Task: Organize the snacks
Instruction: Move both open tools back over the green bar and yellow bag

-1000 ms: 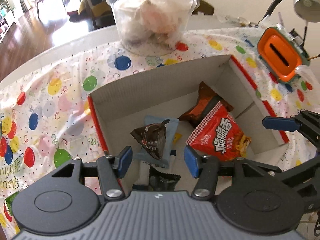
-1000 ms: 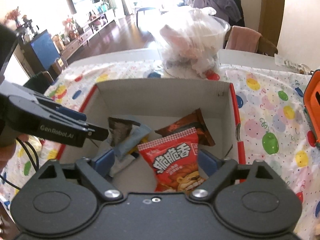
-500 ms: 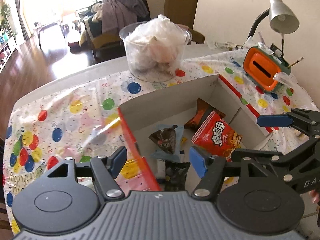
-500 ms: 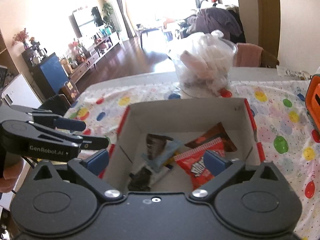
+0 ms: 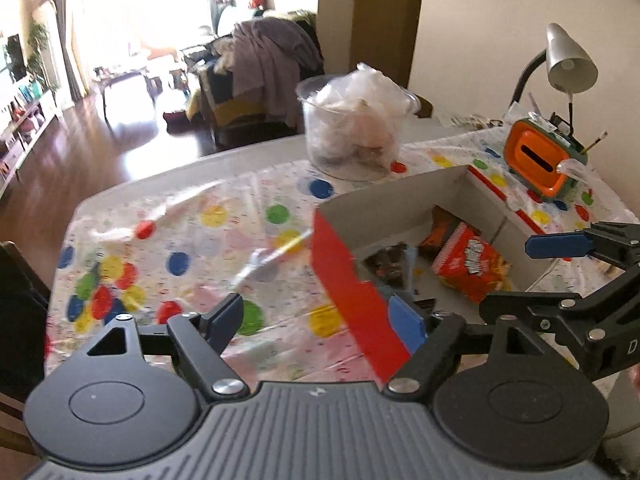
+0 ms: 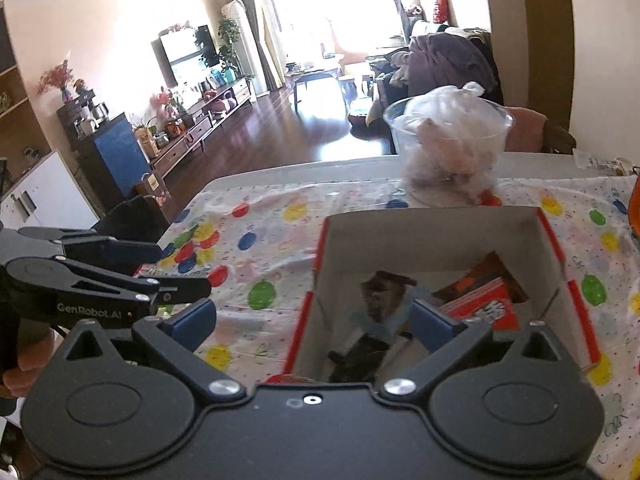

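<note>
Both tongs are held spread and empty above the near end of the cardboard box [image 5: 400, 204]. For the left tongs [image 5: 316, 318] the jaws have just been opening; nothing is pinched between them, though the box's red outer wall is seen through the gap at lower centre of the left view. The right tongs [image 6: 312, 322] have likewise just been widening and now stand at full spread, with only the box interior visible between the blue pads. Each tool appears in the other's view: the right one at the right edge of the left view, the left one at the left edge of the right view.

The snacks are gathered inside the box, which sits on the counter [image 6: 280, 240] on its balloon-print cover. A red chip bag [image 5: 468, 264] lies toward the right of the box, an orange-brown packet [image 5: 440, 232] behind it against the far wall, and a dark wrapper [image 5: 390, 266] on a pale blue packet [image 6: 384, 320] toward the left. A black packet near the front wall is probably there too, but it is blurred.

With the items dropped loose in 1 container and both tools raised clear, the placing step is judged finished. A clear tub of bagged food [image 5: 352, 128] stands behind the box, apart from it.
</note>
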Demonstrator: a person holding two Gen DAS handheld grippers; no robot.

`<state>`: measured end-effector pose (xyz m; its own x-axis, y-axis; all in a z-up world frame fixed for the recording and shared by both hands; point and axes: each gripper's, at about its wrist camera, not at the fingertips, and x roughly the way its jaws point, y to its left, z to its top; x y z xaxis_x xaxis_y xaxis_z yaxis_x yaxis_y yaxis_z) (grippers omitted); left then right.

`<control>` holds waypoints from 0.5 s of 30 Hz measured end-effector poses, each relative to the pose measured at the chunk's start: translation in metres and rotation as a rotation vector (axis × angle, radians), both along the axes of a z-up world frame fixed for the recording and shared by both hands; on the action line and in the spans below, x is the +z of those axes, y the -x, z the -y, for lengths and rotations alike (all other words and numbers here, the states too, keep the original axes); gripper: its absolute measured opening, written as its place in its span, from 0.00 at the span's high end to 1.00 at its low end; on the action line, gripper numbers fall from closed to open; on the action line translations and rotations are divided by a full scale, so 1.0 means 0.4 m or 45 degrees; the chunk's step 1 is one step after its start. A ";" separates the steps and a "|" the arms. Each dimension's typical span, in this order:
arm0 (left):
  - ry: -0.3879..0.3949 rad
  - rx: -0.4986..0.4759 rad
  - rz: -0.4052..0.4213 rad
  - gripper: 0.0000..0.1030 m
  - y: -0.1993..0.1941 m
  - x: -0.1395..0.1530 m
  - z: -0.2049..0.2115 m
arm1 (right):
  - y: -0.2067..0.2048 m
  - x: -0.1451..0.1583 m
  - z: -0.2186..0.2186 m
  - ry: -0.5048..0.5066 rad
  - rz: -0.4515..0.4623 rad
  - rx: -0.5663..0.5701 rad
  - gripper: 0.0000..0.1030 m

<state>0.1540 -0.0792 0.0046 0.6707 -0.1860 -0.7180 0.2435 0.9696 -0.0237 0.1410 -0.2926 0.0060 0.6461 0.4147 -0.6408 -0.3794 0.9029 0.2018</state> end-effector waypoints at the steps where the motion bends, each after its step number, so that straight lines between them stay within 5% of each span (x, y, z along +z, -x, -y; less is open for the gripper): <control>1: -0.004 0.004 0.013 0.20 0.008 -0.001 -0.015 | 0.004 -0.002 -0.015 0.010 0.003 0.003 0.00; 15: -0.012 0.041 -0.035 0.20 0.029 -0.047 -0.270 | 0.021 -0.055 -0.221 0.061 -0.019 0.097 0.00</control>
<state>0.1426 0.0286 -0.0142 0.6561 -0.1579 -0.7380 0.2114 0.9772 -0.0211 0.1325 -0.2043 -0.0159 0.6044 0.4309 -0.6701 -0.4444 0.8804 0.1653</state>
